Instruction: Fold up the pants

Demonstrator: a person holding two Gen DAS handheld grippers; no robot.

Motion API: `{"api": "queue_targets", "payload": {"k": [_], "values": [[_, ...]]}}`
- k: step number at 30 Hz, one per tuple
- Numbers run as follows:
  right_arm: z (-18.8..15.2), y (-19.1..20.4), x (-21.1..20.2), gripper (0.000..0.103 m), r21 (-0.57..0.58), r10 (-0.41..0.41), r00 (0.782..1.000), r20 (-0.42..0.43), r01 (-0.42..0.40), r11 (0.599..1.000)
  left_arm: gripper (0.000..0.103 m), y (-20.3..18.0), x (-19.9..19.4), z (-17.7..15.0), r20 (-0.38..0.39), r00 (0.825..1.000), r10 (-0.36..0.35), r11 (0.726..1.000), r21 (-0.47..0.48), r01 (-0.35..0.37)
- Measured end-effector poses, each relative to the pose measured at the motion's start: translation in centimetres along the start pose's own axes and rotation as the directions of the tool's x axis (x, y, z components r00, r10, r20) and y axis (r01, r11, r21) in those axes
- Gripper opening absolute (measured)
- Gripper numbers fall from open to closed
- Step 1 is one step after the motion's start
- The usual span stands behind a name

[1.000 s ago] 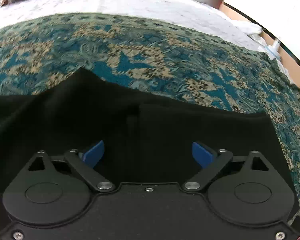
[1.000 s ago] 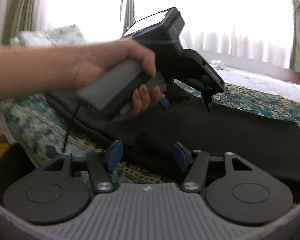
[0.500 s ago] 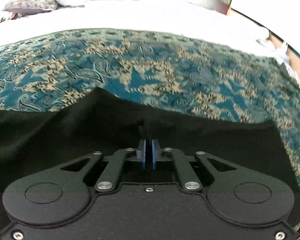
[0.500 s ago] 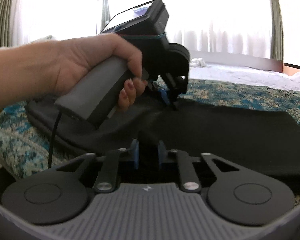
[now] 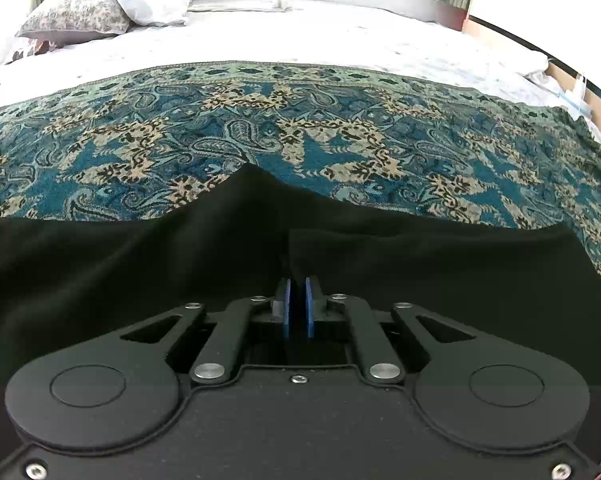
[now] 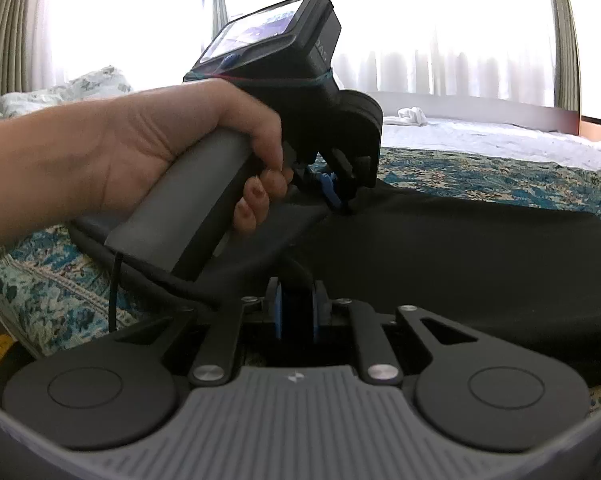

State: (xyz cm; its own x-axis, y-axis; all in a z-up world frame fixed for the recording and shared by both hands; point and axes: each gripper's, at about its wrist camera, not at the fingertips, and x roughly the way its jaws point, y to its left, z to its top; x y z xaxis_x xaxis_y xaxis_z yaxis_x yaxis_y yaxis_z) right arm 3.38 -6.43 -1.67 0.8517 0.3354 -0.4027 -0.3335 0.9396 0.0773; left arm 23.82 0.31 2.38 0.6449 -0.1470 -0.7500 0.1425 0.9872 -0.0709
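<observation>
The black pants are spread on the patterned bedspread of a bed. A fold of the pants is pinched between the narrow blue pads of the left gripper, and the cloth is pulled up into a peak. A thicker fold is clamped by the right gripper, while the left gripper is held by the person's hand.

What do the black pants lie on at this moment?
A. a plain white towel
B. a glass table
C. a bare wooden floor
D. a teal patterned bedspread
D: the black pants are spread over the teal patterned bedspread, which shows around the fabric's far edge in both wrist views.
</observation>
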Motion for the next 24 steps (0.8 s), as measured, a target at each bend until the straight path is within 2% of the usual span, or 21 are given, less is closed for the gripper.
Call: {"api": "queue_targets", "payload": {"k": [8,11,12,13,14,19,20,24], "values": [[0.3,0.2,0.0,0.019,-0.026,0.003,1.000,-0.007,-0.003,1.000,0.010,-0.4,0.0,-0.4,0.031,0.999,0.015,0.999,0.031,-0.016],[0.6,0.1,-0.2,0.029,-0.012,0.028,1.000,-0.012,-0.028,1.000,0.010,-0.4,-0.2,-0.4,0.030,0.999,0.019,0.999,0.035,-0.020],[0.7,0.1,-0.4,0.037,-0.010,0.034,0.999,-0.011,-0.034,0.999,0.012,-0.4,-0.3,-0.4,0.028,0.999,0.019,0.999,0.036,-0.020],[0.8,0.0,-0.5,0.049,-0.011,0.037,0.999,-0.010,-0.038,0.999,0.015,-0.4,-0.5,-0.4,0.026,0.999,0.018,0.999,0.038,-0.019],[0.9,0.0,-0.8,0.051,-0.014,0.038,0.999,-0.005,-0.038,0.999,0.018,-0.4,-0.7,-0.4,0.025,1.000,0.019,0.999,0.039,-0.020],[1.3,-0.7,-2.7,0.062,-0.018,0.001,1.000,0.018,-0.001,1.000,0.044,0.0,-2.3,-1.1,0.042,0.999,0.026,0.998,0.051,-0.028],[1.2,-1.0,-3.1,0.063,-0.011,-0.012,1.000,0.023,0.012,1.000,0.046,0.1,-2.7,-1.4,0.053,0.998,0.028,0.998,0.057,-0.031],[1.0,-2.4,-5.0,0.072,0.007,-0.086,0.996,0.039,0.086,0.996,0.069,1.0,-4.8,-2.4,0.096,0.994,0.049,0.997,0.061,-0.055]]}}
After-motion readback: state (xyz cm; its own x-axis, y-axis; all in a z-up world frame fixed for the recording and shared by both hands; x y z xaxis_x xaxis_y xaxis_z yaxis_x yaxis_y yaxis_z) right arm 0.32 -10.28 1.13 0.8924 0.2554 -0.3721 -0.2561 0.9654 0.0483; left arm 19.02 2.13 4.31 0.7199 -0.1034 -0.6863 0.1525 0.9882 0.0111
